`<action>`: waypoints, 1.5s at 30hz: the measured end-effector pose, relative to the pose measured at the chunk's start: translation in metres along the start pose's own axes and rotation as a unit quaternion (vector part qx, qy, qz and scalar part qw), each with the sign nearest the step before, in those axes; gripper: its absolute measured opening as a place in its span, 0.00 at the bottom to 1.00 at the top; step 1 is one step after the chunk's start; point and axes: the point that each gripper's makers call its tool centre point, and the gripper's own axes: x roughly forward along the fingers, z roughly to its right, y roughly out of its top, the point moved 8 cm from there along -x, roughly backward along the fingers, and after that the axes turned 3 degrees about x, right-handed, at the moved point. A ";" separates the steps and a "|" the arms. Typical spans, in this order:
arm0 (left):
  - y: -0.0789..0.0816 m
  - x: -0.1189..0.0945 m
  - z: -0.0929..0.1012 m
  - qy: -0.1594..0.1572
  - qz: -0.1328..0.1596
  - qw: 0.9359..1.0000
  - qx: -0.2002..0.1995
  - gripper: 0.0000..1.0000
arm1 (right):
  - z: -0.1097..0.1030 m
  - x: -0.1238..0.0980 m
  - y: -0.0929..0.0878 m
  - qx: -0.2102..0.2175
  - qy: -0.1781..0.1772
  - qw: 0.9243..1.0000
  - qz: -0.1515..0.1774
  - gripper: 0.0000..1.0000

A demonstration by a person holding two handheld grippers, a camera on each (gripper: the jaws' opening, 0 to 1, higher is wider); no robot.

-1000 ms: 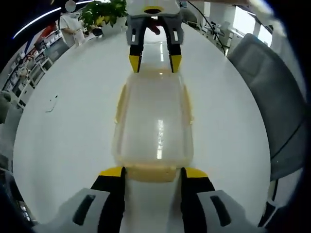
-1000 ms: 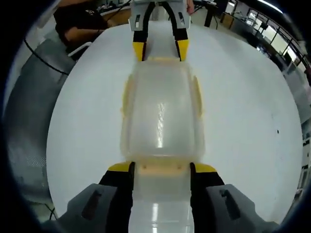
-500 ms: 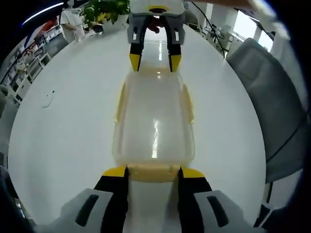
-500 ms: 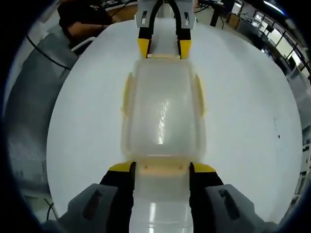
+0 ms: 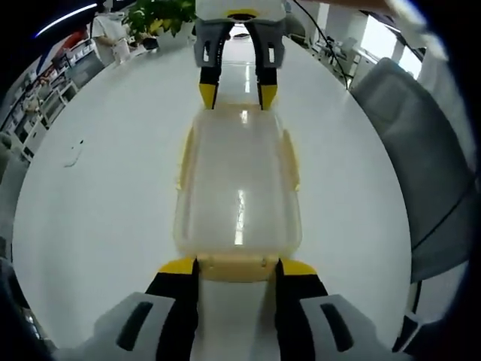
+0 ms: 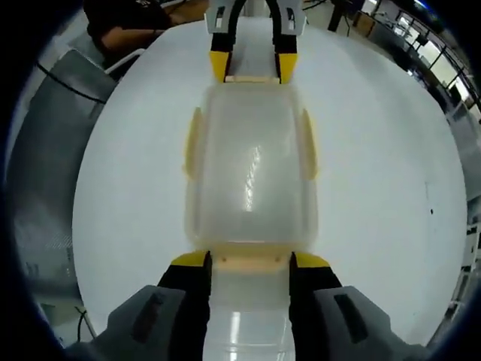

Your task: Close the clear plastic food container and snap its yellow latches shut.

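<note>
The clear plastic food container (image 5: 239, 180) lies lengthwise on the white counter (image 5: 105, 195), lid down on top, frosted and glossy with a bright streak of light along the middle, pale yellow latches (image 5: 183, 159) running down both long sides. At its near end the left claw (image 5: 237, 265) stands spread, yellow tips straddling the yellow end latch (image 5: 237, 267). At the container's opposite end the right claw (image 6: 249, 261) is spread the same way, tips either side of that end's latch (image 6: 249, 259).
</note>
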 end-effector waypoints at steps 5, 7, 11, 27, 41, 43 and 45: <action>-0.006 -0.001 0.000 0.001 0.023 1.000 -0.007 0.34 | 0.000 0.000 0.000 0.002 -0.001 1.000 -0.007 0.37; -0.006 -0.001 -0.001 0.001 0.030 1.000 -0.007 0.34 | 0.000 0.000 -0.001 0.004 -0.001 1.000 -0.007 0.37; -0.001 0.001 0.000 0.000 0.027 1.000 -0.007 0.33 | 0.000 -0.001 -0.002 0.007 -0.002 1.000 -0.012 0.37; 0.003 -0.003 0.007 -0.011 0.012 1.000 -0.001 0.33 | -0.011 -0.013 -0.002 0.013 0.004 1.000 0.007 0.37; 0.014 -0.047 0.028 0.027 0.014 0.999 -0.019 0.33 | -0.017 -0.046 0.016 -0.025 -0.014 0.998 0.047 0.37; 0.015 -0.051 0.031 0.032 0.010 0.999 -0.019 0.33 | -0.020 -0.048 0.017 -0.027 -0.015 0.998 0.050 0.37; 0.017 -0.054 0.035 0.035 0.009 0.999 -0.021 0.33 | -0.021 -0.051 0.017 -0.031 -0.017 0.998 0.052 0.37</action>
